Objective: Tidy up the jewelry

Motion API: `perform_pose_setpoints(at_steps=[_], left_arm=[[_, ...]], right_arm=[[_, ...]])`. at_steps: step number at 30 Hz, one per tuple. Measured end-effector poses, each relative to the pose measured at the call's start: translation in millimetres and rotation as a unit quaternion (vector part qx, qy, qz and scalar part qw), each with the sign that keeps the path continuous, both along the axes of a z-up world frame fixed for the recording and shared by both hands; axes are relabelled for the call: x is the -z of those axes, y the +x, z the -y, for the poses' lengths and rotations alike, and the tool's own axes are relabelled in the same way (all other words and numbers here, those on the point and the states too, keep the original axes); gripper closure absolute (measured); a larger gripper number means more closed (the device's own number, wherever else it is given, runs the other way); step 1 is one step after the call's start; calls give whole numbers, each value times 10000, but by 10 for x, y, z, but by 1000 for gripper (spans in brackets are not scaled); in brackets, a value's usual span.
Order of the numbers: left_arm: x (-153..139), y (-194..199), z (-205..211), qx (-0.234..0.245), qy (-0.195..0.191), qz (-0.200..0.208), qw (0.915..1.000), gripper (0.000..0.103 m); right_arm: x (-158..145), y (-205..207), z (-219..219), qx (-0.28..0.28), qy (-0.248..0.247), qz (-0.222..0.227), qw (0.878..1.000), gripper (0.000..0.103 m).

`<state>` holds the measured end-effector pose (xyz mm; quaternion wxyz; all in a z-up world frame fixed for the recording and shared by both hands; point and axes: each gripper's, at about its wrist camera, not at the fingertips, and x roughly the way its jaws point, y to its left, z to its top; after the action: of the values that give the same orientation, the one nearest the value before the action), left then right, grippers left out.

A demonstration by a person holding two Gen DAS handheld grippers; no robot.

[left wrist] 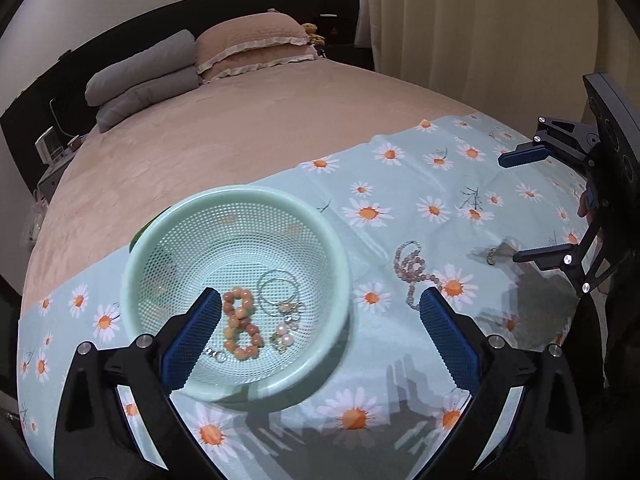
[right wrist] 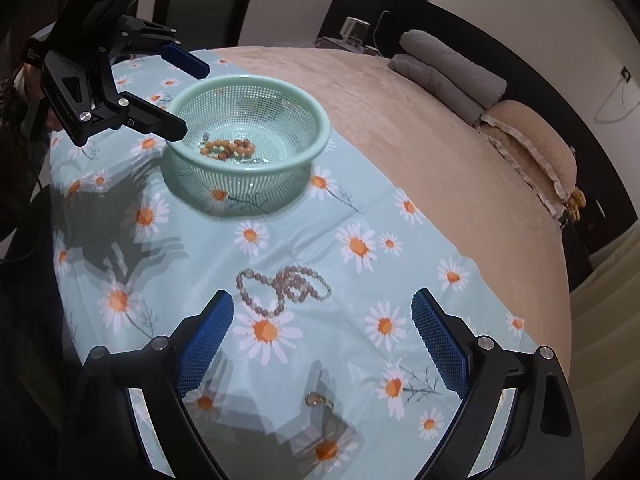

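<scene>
Left wrist view: left tongs (left wrist: 320, 312) spread wide, gripping nothing, over the near side of the mint basket (left wrist: 160, 240), which holds an orange bead bracelet (left wrist: 241, 328), silver rings (left wrist: 277, 286) and pearl pieces (left wrist: 286, 334); the pink bead necklace (left wrist: 412, 266) lies outside the basket on the daisy cloth (left wrist: 400, 184), near the right finger. Right tongs (right wrist: 322, 316) also released and empty, necklace (right wrist: 288, 286) just ahead between the fingers, small gold piece (right wrist: 318, 400) nearer the camera, too small to identify. Basket beyond the necklace on the bed (right wrist: 420, 128), pillows (right wrist: 452, 76) far behind.
</scene>
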<state>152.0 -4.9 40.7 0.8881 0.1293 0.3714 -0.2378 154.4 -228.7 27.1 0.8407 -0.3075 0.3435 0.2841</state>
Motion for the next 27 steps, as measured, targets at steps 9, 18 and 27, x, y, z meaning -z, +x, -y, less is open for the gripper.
perform_pose_setpoints(at_steps=[9,18,27], left_arm=[[94,-22,728,628,332,-131,9974,6],[307,40,1206,1088,434,-437,9922,6],[716,190,1435,1213,619,-976,9859,6]], right_arm=[[214,-136,492,389,287,-284,9984,17],[516,-118,712,477,486,-693,9953,17],[858,35,709,368,688,-1100,9909,21]])
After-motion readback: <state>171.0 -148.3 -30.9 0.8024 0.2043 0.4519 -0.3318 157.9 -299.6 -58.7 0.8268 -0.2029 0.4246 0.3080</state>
